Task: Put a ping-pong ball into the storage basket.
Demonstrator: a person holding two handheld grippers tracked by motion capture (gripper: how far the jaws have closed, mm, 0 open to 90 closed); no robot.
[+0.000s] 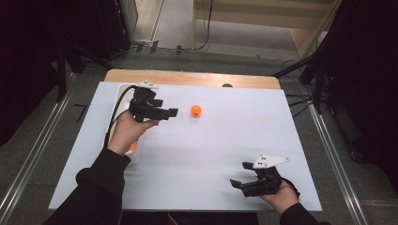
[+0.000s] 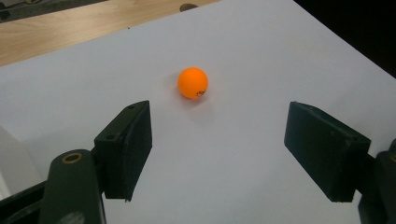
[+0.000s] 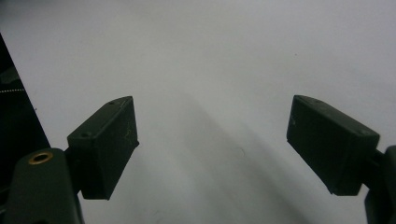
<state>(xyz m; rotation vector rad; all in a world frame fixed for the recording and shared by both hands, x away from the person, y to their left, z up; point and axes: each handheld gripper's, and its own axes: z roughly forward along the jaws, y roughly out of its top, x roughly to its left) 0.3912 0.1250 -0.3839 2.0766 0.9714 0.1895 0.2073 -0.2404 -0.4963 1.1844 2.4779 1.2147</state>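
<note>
The round orange ball (image 2: 193, 83) sits on the white table (image 1: 211, 154), just ahead of the left gripper (image 2: 218, 149), whose jaws are wide apart, and the right gripper (image 3: 212, 144) is wide too.

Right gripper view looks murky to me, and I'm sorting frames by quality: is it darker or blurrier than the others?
Right gripper view: dim, grey, with soft shadows on the white sheet. Left gripper view: brighter, orange ball sharp, with a faint shadow. High view: evenly lit table, dark surroundings.
</note>
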